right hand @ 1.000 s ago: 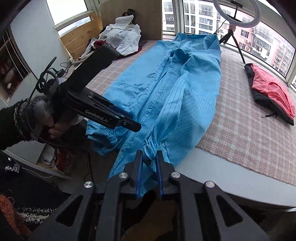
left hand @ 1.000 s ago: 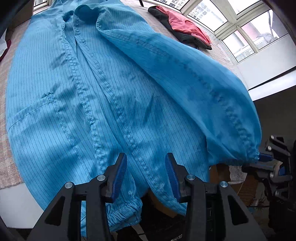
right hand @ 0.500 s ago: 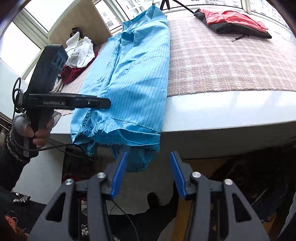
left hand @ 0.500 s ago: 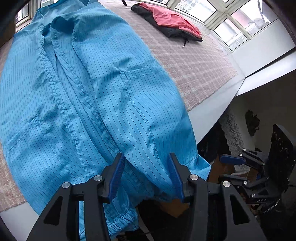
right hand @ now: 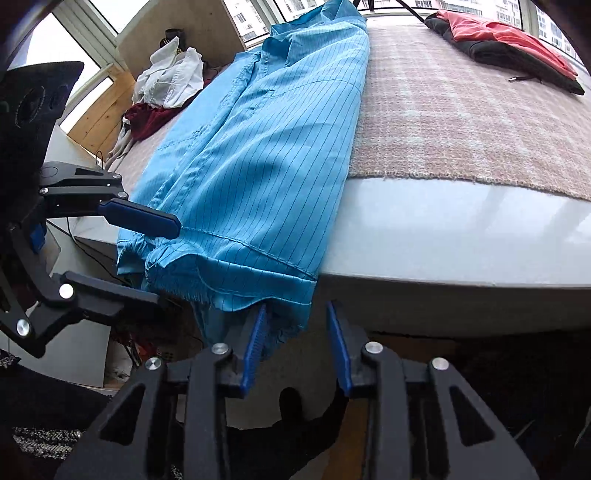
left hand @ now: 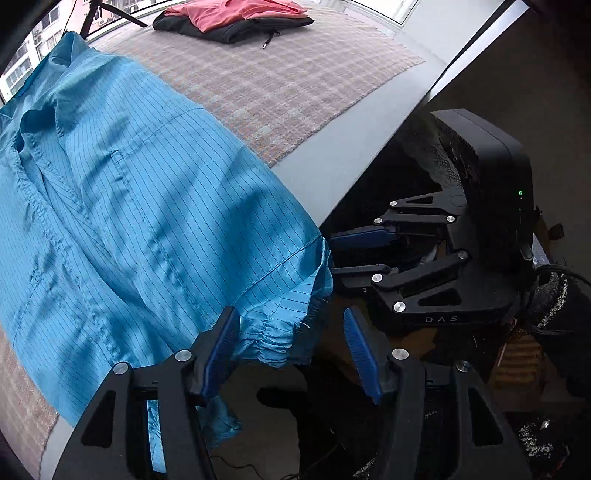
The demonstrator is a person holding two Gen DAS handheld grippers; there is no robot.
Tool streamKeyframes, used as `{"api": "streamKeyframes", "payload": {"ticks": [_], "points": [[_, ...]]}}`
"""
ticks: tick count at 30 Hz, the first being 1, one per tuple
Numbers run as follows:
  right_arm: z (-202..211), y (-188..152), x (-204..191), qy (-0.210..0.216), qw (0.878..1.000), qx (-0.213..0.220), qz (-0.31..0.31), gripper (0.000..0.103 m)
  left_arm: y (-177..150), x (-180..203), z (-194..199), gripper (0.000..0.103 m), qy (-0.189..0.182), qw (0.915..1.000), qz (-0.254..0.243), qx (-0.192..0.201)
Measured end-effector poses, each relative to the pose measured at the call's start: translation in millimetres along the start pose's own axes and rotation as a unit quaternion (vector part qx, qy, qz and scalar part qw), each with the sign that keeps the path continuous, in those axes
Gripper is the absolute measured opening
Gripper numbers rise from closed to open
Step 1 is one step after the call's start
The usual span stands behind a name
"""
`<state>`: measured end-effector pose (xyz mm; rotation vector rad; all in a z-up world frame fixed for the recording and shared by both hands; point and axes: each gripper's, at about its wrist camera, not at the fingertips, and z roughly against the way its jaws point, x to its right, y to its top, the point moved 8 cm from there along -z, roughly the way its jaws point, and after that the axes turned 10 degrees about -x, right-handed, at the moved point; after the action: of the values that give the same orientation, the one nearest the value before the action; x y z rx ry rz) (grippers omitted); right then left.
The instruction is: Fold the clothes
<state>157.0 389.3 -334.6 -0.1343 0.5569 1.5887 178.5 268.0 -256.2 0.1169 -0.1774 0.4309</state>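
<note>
A blue pinstriped garment [left hand: 122,206] lies lengthwise on the checked cover of the table, both sleeves folded in, its hem and gathered cuffs hanging over the near edge. It also shows in the right wrist view [right hand: 266,155]. My left gripper [left hand: 291,350] is open, its jaws on either side of the hanging cuff without closing on it. My right gripper [right hand: 297,343] is open just below the hem's right corner, with frayed fabric between its jaws. Each gripper shows in the other's view, the right one [left hand: 362,251] and the left one [right hand: 147,254].
A red and black garment [left hand: 236,18] lies at the far side of the checked cover [right hand: 461,122]. A pile of white and dark red clothes [right hand: 162,85] sits at the far left by a wooden panel. The white table edge [right hand: 461,236] runs along the front.
The right gripper let go of the sleeve cuff and opened. The sleeve now lies folded over the garment. Both grippers have dropped to the hanging hem at the table edge.
</note>
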Motion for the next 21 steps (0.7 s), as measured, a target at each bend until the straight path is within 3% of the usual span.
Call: {"api": "streamKeyframes", "payload": {"ticks": [1, 2, 3, 7, 9, 17, 21], "points": [[-2, -2, -3, 0.019, 1.0, -0.001, -0.006, 0.024, -1, 2, -9, 0.046, 0.017, 0.9996, -0.02, -0.008], [-3, -3, -6, 0.038, 0.999, -0.001, -0.012, 0.024, -3, 4, -16, 0.024, 0.029, 0.9987, -0.04, -0.016], [-4, -5, -9, 0.054, 0.998, -0.002, -0.015, 0.024, -4, 4, -20, 0.018, 0.035, 0.9976, -0.056, -0.021], [7, -18, -3, 0.035, 0.999, 0.015, 0.006, 0.024, -12, -10, -5, 0.016, 0.034, 0.9969, -0.067, -0.024], [9, -19, 2, 0.022, 0.999, 0.026, 0.015, 0.024, -16, -22, 7, 0.014, 0.052, 0.996, -0.069, -0.024], [-8, 5, -27, 0.041, 0.992, 0.034, 0.118, 0.025, -34, -65, 34, 0.012, 0.077, 0.9957, -0.034, -0.04], [-8, 16, -47, 0.041, 0.984, 0.041, 0.169, 0.038, -39, -75, 42, 0.012, 0.086, 0.9952, -0.024, -0.039]]}}
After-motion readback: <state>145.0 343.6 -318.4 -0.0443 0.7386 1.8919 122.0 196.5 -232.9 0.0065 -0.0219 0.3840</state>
